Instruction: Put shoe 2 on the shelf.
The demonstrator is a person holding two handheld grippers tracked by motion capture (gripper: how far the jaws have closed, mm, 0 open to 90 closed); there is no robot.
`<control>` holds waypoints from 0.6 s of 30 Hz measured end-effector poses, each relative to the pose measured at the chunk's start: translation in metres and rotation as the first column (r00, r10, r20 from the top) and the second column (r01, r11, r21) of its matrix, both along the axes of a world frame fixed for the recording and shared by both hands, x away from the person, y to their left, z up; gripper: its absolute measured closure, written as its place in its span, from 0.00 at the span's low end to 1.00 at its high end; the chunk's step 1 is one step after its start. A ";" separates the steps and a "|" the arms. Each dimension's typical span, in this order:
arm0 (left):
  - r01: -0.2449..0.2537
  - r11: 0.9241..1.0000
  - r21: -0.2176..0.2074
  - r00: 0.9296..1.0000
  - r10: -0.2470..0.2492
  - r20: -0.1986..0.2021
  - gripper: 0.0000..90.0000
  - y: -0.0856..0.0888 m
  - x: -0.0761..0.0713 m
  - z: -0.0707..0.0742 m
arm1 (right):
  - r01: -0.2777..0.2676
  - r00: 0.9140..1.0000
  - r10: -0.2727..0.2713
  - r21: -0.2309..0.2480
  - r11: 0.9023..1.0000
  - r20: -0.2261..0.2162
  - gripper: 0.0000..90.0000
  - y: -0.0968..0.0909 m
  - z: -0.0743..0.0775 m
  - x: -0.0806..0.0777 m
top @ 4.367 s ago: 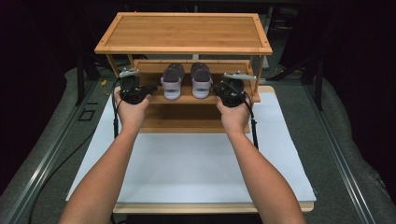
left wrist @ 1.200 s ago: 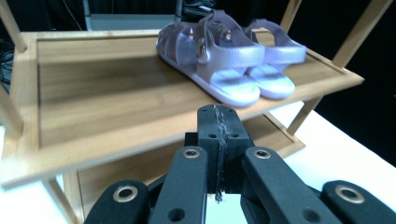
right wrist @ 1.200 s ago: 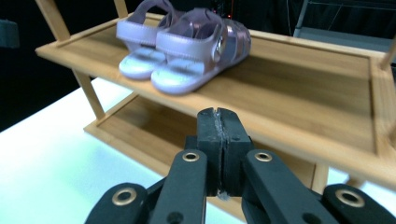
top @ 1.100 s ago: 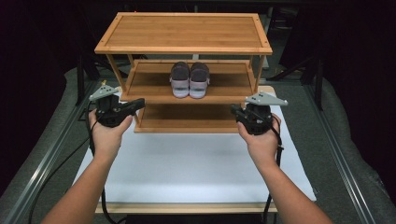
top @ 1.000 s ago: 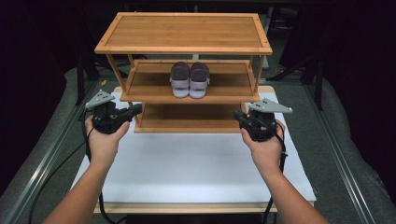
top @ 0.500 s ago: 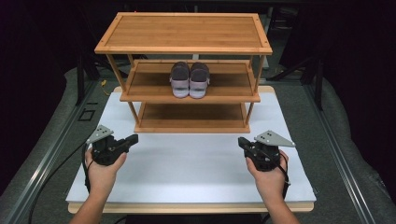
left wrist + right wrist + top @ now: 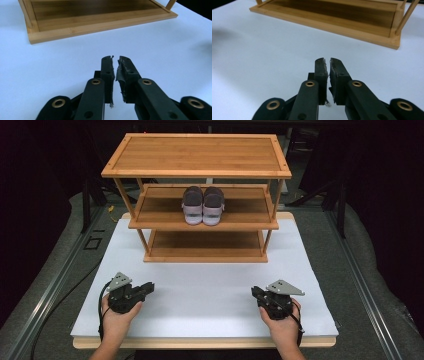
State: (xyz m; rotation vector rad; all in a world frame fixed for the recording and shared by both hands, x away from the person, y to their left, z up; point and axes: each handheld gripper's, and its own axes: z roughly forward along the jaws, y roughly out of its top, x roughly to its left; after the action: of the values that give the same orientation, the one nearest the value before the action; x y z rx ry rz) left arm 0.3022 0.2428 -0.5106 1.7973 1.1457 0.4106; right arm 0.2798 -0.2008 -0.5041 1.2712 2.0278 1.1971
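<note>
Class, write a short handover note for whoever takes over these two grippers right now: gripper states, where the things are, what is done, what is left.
Left gripper: low over the white board, jaws almost together, a thin gap having just opened, nothing between them.
Right gripper: the same, on the board's right.
Pair of shoes: side by side on the middle shelf of the wooden rack, heels toward the person.
Done: shoes placed, it seems.
Left: probably nothing; top and bottom shelves are bare.
</note>
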 end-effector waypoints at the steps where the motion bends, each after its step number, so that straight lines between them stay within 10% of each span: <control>1: 0.001 1.000 0.007 1.000 -0.001 -0.003 0.90 0.000 0.001 -0.002 | -0.019 1.000 0.019 0.002 1.000 -0.003 0.92 0.001 -0.002 0.001; 18: 0.055 0.994 0.095 0.998 -0.052 -0.036 0.71 -0.019 0.011 -0.027 | -0.089 0.993 0.087 -0.017 0.996 -0.082 0.78 0.014 -0.023 0.012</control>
State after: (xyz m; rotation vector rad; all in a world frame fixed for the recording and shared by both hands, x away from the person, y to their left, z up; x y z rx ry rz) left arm 0.3131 0.2243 -0.5372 1.9203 1.1145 0.4116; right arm 0.2914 -0.1866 -0.5270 1.2510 2.1690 1.1789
